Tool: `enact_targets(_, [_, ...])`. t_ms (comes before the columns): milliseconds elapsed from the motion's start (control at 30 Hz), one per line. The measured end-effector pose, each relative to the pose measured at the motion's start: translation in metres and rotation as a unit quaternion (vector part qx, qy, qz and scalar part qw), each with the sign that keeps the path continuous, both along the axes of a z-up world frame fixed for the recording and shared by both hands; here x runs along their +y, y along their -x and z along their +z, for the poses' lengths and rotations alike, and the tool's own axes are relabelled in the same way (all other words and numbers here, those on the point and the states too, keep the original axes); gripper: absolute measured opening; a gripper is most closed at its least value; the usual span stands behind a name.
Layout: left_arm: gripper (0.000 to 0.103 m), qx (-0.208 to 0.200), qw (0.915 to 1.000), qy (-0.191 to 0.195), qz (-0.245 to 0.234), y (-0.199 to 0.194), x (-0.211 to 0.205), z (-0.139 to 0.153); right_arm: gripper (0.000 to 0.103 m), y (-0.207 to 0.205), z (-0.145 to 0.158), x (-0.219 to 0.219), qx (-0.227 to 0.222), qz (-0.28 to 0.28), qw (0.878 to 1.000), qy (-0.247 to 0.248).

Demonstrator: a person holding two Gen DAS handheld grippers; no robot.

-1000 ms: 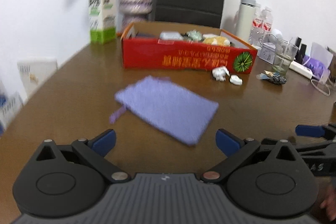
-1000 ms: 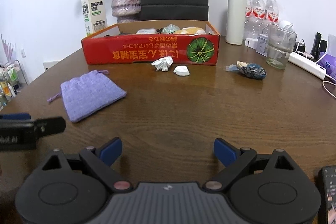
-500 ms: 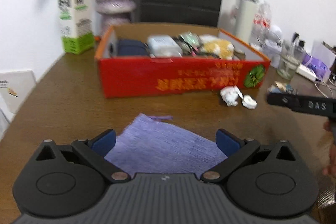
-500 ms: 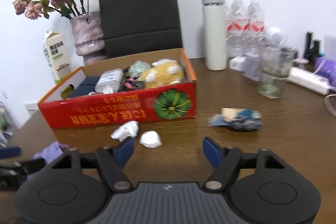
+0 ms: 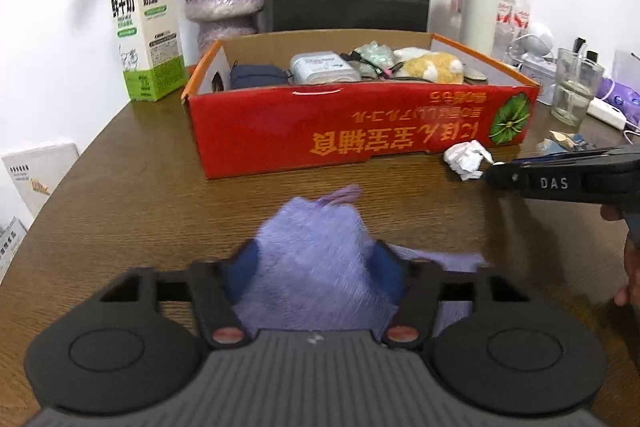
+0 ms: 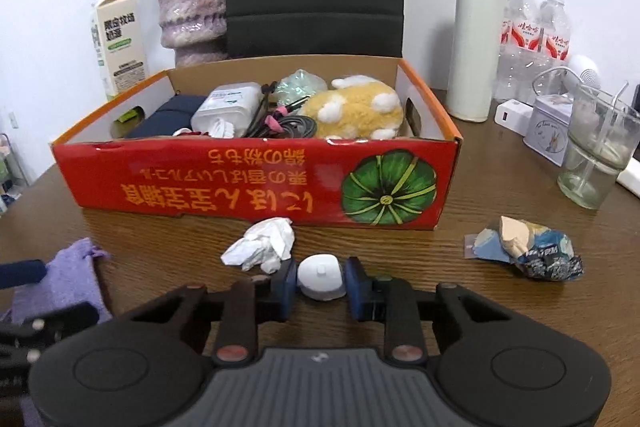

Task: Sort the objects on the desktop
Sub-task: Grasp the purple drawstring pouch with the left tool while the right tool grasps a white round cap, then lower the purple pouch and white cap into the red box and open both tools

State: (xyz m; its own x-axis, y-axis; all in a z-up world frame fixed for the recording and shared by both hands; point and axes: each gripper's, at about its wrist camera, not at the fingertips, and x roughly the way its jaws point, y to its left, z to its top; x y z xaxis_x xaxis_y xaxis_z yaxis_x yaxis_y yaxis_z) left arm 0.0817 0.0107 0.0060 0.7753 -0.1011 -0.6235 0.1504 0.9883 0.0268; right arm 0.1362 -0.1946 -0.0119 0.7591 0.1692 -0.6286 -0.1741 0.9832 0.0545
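One red cardboard box (image 6: pixel 256 183), one purple drawstring pouch (image 5: pixel 316 263), one crumpled tissue (image 6: pixel 262 245), one small white cap-like piece (image 6: pixel 322 275), one crumpled wrapper (image 6: pixel 532 249), two water bottles (image 6: pixel 536 39), one milk carton (image 6: pixel 118 47), one glass (image 6: pixel 596 151), one thermos flask (image 6: pixel 476 39).

Black left gripper (image 5: pixel 316 267), blue pads, grey ribbed body.

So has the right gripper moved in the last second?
Yes. In its own view the red box has grown closer, so the right gripper went forward, and its fingers now close on the small white object.
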Motion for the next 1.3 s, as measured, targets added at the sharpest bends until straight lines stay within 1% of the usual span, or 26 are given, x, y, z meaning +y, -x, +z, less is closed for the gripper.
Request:
enact_targets(67, [0.030, -0.010, 0.9999, -0.006, 0.000, 0.008, -0.005, -0.001, 0.024, 0.007, 0.001, -0.001, 0.000, 0.000, 1.000, -0.006])
enact_targets(200, [0.007, -0.014, 0.9996, -0.024, -0.002, 0.026, -0.016, 0.001, 0.024, 0.036, 0.005, -0.002, -0.002, -0.005, 1.000, -0.028])
enact_targets(233, [0.006, -0.014, 0.9997, -0.017, -0.008, 0.032, -0.017, 0.003, 0.024, 0.047, 0.008, -0.002, -0.007, -0.006, 0.999, -0.034])
enact_targets(267, [0.006, -0.011, 0.9998, 0.002, -0.017, 0.040, -0.017, 0.008, 0.024, 0.056, 0.011, -0.002, -0.013, -0.005, 0.999, -0.038])
enact_targets(333, [0.006, -0.021, 0.9990, 0.031, -0.024, 0.056, -0.014, 0.018, 0.024, 0.081, 0.018, -0.003, -0.027, -0.003, 0.999, -0.047])
enact_targets(400, [0.006, -0.040, 0.9972, 0.059, -0.019, 0.076, -0.010, 0.030, 0.024, 0.108, 0.024, -0.004, -0.037, 0.009, 0.998, -0.056])
enact_targets(433, [0.005, -0.046, 0.9956, 0.081, -0.014, 0.087, -0.007, 0.035, 0.024, 0.120, 0.026, -0.003, -0.038, 0.015, 0.997, -0.060])
enact_targets(500, [0.005, -0.045, 0.9922, 0.116, -0.004, 0.103, -0.001, 0.038, 0.024, 0.141, 0.027, 0.000, -0.045, 0.025, 0.997, -0.061])
enact_targets(533, [0.005, -0.044, 0.9910, 0.127, 0.000, 0.109, 0.000, 0.039, 0.024, 0.152, 0.028, 0.002, -0.047, 0.032, 0.997, -0.059])
enact_targets(567, [0.005, -0.044, 0.9909, 0.127, 0.001, 0.113, 0.000, 0.039, 0.024, 0.159, 0.029, 0.004, -0.049, 0.037, 0.996, -0.059])
enact_targets(633, [0.006, -0.046, 0.9924, 0.114, -0.004, 0.117, -0.001, 0.042, 0.024, 0.169, 0.032, 0.006, -0.055, 0.047, 0.995, -0.062])
enact_targets(700, [0.006, -0.061, 0.9929, 0.102, -0.002, 0.116, 0.000, 0.050, 0.024, 0.173, 0.039, 0.006, -0.066, 0.048, 0.994, -0.068])
enact_targets(767, [0.006, -0.074, 0.9918, 0.104, -0.004, 0.111, 0.003, 0.060, 0.024, 0.171, 0.049, 0.001, -0.072, 0.049, 0.992, -0.087])
enact_targets(833, [0.006, -0.090, 0.9902, 0.106, -0.010, 0.098, 0.008, 0.077, 0.024, 0.164, 0.060, -0.007, -0.079, 0.054, 0.989, -0.111])
enact_targets(900, [0.006, -0.107, 0.9888, 0.100, -0.030, 0.075, 0.009, 0.098, 0.024, 0.150, 0.076, -0.015, -0.095, 0.050, 0.987, -0.117])
enact_targets(933, [0.006, -0.109, 0.9882, 0.094, -0.051, 0.061, 0.008, 0.108, 0.024, 0.140, 0.084, -0.019, -0.104, 0.041, 0.987, -0.117])
enact_targets(967, [0.006, -0.114, 0.9876, 0.092, -0.057, 0.046, 0.006, 0.117, 0.024, 0.126, 0.094, -0.026, -0.109, 0.030, 0.986, -0.123])
enact_targets(1033, [0.006, -0.109, 0.9887, 0.072, -0.074, 0.010, -0.003, 0.133, 0.024, 0.090, 0.113, -0.040, -0.109, 0.023, 0.983, -0.146])
enact_targets(1067, [0.006, -0.107, 0.9892, 0.067, -0.074, -0.010, -0.006, 0.138, 0.024, 0.070, 0.121, -0.047, -0.101, 0.024, 0.981, -0.166])
enact_targets(1133, [0.006, -0.078, 0.9926, 0.063, -0.068, -0.057, -0.011, 0.145, 0.024, 0.019, 0.127, -0.062, -0.052, 0.036, 0.973, -0.223])
enact_targets(1167, [0.006, -0.068, 0.9943, 0.057, -0.059, -0.080, -0.013, 0.144, 0.024, -0.007, 0.128, -0.065, -0.035, 0.034, 0.970, -0.239])
enact_targets(1200, [0.006, -0.057, 0.9962, 0.044, -0.050, -0.100, -0.015, 0.141, 0.024, -0.026, 0.128, -0.063, -0.024, 0.028, 0.974, -0.224])
enact_targets(1233, [0.006, -0.040, 0.9982, 0.026, -0.037, -0.124, -0.015, 0.135, 0.024, -0.045, 0.128, -0.057, -0.013, 0.020, 0.982, -0.186])
enact_targets(1267, [0.006, -0.022, 0.9995, 0.020, -0.012, -0.143, -0.013, 0.127, 0.024, -0.064, 0.124, -0.051, -0.003, 0.008, 0.990, -0.143])
enact_targets(1300, [0.006, 0.004, 0.9996, 0.022, 0.018, -0.162, -0.008, 0.116, 0.024, -0.083, 0.117, -0.046, 0.017, -0.002, 0.995, -0.102])
